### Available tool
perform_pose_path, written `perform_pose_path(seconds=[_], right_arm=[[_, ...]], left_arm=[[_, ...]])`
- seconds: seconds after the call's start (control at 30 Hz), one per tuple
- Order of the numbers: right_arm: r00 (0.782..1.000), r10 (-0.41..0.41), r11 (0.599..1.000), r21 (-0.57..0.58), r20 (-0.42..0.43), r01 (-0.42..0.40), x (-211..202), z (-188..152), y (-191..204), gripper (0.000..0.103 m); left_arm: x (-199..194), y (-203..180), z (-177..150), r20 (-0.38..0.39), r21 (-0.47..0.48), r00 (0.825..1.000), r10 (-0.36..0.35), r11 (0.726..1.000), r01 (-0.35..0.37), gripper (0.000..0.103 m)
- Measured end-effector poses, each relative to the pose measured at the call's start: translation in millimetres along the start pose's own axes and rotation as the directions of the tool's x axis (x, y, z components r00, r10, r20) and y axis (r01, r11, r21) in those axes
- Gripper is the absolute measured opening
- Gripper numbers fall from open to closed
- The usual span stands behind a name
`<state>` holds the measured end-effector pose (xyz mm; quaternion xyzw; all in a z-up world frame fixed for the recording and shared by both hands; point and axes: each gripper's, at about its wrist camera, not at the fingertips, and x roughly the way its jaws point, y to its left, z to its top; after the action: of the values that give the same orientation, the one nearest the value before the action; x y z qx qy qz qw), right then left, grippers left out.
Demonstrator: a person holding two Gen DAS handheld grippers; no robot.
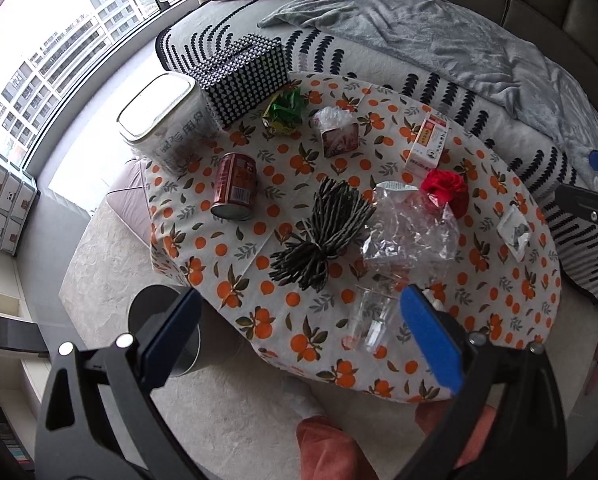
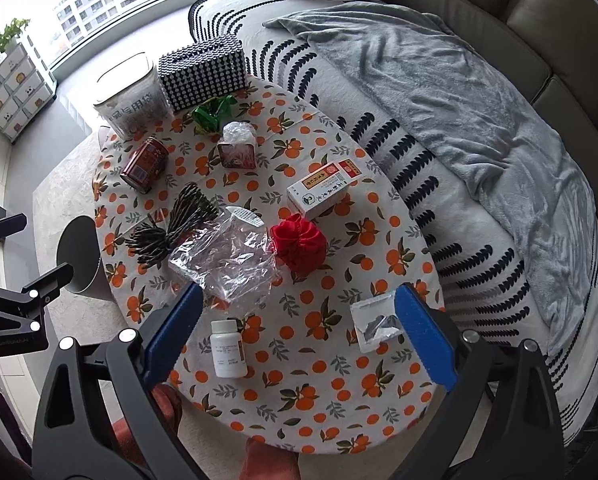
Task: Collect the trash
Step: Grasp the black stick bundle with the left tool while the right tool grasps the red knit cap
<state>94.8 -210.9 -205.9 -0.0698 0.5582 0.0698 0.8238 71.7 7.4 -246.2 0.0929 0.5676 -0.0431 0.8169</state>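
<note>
An oval table (image 1: 259, 320) (image 2: 299, 420) with an orange-print cloth carries litter: a crumpled clear plastic bag (image 1: 411, 232) (image 2: 227, 260), a red can on its side (image 1: 235, 186) (image 2: 143, 164), a green wrapper (image 1: 285, 108) (image 2: 211, 114), a small torn sachet (image 1: 515, 232) (image 2: 375, 324), a white pill bottle (image 2: 229, 348), a clear cup (image 1: 369, 320) and a medicine box (image 1: 427, 144) (image 2: 323, 188). My left gripper (image 1: 299, 332) is open and empty above the near table edge. My right gripper (image 2: 299, 332) is open and empty above the bottle and sachet.
A grey round bin (image 1: 167, 328) (image 2: 79, 256) stands on the floor left of the table. A studded box (image 1: 243, 80), a plastic tub (image 1: 159, 116), a dark twine bundle (image 1: 323, 232), a red cloth pouch (image 2: 299, 244) and a small tin (image 1: 339, 136) are on the table. A sofa with a grey blanket (image 2: 459, 100) lies behind.
</note>
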Motion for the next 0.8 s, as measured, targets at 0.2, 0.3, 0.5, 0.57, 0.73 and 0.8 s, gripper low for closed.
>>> perform_pose_path(seconds=[0.2,0.3,0.5,0.57,0.73,0.8], right_arm=[[1.0,-0.019,1.0,-0.014,-0.019,0.018,80,6,0,0.091],[0.999,-0.023,1.0,-0.021,-0.035,0.022,119,7,-1,0.088],[0.998,-0.043,0.999,-0.027,-0.051,0.042,171,7,-3,0.087],[0.998,-0.041,0.999,-0.021,-0.05,0.04,184,7,-4,0.086],[0.997,-0.013,1.0,-0.022,-0.074,0.012,204,9,0,0.055],[0.998,-0.018,0.999,-0.033,-0.066,0.016,204,10,3,0.05]], left_arm=[[75,-4,1,-0.014,0.023,1.0,0.002,1.0,-0.002,0.099],[112,-2,1,-0.022,0.027,1.0,-0.003,1.0,0.003,0.099],[168,-7,-2,-0.017,0.061,1.0,0.001,0.998,0.001,0.099],[182,-8,-4,-0.014,0.065,1.0,-0.007,0.998,0.008,0.099],[204,-12,-5,0.004,0.095,1.0,-0.001,0.996,0.0,0.095],[211,-13,-5,-0.012,0.116,1.0,-0.028,0.993,0.029,0.053]])
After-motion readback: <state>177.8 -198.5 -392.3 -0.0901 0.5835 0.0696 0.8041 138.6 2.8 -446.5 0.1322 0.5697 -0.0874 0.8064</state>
